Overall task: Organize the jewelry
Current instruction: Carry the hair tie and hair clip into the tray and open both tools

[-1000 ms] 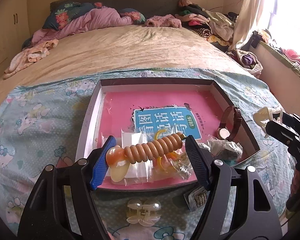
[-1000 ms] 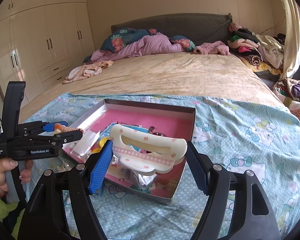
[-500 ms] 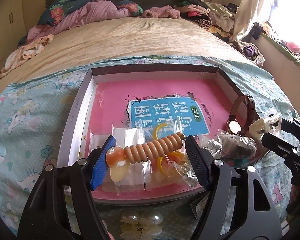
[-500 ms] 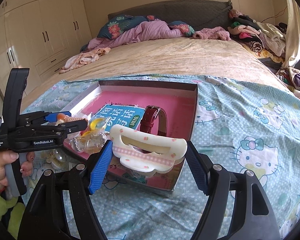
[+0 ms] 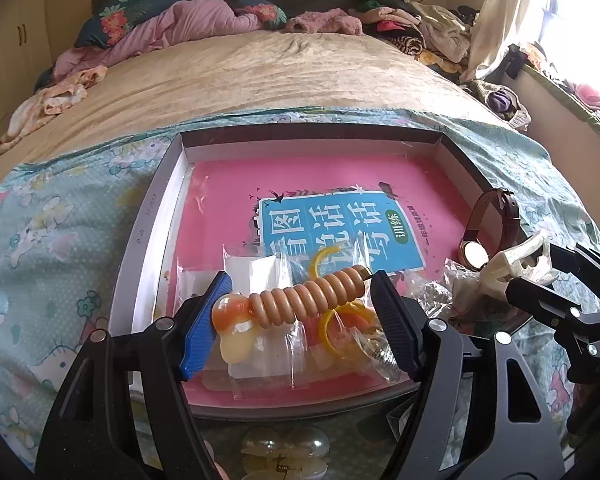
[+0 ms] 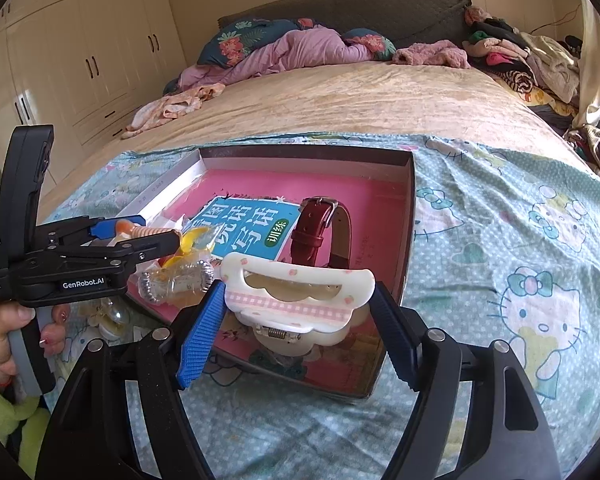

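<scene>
I am holding the ridged orange hair clip [image 5: 306, 300] by its ends in my left fingers [image 5: 220, 320]. My right fingers [image 6: 200, 336] are clamping the cream claw clip [image 6: 296, 296] end to end. Both look light, hard and slippery.

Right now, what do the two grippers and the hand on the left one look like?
Both grippers, left and right, are matte black with silver screws and ribbed blue pads. The left body carries white "GenRobot.AI" lettering and a grey handle. The hand has painted nails above a lime-green sleeve.

A shallow box [image 5: 168, 184] lies on the bed [image 5: 260, 76] near its foot edge, a booklet [image 5: 332, 232] flat inside. A watch [image 5: 496, 216] stands by the box's right wall, bagged trinkets [image 5: 340, 332] crowd its near edge, and a hair clip [image 5: 284, 456] lies on the bed before the box.
</scene>
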{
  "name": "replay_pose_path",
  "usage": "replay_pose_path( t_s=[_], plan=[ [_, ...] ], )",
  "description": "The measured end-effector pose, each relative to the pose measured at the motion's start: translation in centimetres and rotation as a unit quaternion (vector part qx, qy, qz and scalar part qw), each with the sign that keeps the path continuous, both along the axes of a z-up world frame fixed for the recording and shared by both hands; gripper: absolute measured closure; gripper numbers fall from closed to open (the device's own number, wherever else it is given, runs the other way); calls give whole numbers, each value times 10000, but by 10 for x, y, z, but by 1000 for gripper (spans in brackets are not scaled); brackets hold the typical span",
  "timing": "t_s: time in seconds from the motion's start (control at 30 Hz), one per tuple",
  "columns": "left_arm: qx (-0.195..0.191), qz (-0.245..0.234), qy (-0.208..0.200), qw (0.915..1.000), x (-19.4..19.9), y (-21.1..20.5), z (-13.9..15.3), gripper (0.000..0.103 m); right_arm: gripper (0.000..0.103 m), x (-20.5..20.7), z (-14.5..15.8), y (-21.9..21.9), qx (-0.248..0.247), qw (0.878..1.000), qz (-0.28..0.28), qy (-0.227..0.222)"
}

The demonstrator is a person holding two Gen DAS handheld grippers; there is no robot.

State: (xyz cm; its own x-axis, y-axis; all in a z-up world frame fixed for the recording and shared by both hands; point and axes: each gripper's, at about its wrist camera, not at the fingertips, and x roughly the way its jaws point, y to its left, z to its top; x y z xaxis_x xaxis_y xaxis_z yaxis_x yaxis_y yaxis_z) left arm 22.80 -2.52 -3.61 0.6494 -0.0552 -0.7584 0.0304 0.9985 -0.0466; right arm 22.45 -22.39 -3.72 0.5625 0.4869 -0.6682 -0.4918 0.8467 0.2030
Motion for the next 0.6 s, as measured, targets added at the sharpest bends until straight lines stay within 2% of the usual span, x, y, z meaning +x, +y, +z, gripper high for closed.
replay_pose_path(
  t_s=[0.43, 0.6],
  plan=[
    [11, 23, 21, 10000, 2, 0, -2, 39, 14, -11, 9, -11, 131, 9999, -110, -13],
    [13, 24, 33, 10000, 1, 0, -2, 39, 11, -16, 16, -18, 177, 9997, -182, -50]
  ],
)
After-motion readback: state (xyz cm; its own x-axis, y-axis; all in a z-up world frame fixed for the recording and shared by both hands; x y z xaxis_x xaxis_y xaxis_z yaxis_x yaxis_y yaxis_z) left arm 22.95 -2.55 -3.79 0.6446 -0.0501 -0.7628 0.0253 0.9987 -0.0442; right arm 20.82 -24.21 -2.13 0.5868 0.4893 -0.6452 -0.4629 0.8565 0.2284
